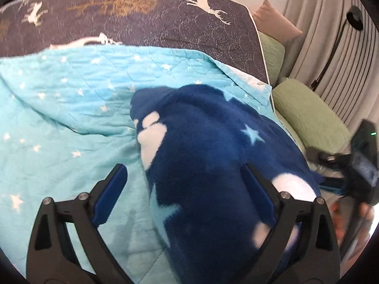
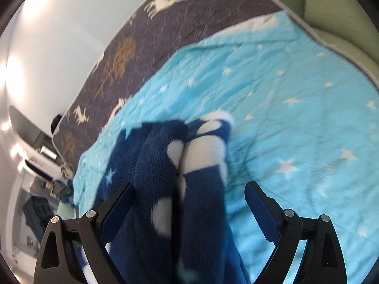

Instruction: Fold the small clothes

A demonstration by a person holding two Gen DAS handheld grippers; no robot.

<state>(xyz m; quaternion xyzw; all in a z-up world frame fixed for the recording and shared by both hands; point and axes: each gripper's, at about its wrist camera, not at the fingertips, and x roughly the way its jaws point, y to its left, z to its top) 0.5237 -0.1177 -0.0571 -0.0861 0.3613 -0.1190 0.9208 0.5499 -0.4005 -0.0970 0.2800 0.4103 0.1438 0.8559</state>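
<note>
Left tongs (image 1: 183, 177) nearest the lens, jaws spread wide, blue pads clear of the cloth; the navy fleece garment (image 1: 208, 146) lies between and under them, loose, not pinched. Garment is dark blue with white patches and pale stars, bunched on the turquoise star-print quilt (image 1: 59, 118). Right tongs (image 2: 187, 194) also wide apart; a thick fold of the same garment (image 2: 165, 165) runs up between the jaws, nearer the left pad, the right pad standing free over the quilt (image 2: 296, 118). Quilt lies over a grey bedspread with white deer and brown trees (image 1: 142, 16) on the bed. Green pillows (image 1: 308, 116) at the bed's right edge. Both views motion-blurred
</note>
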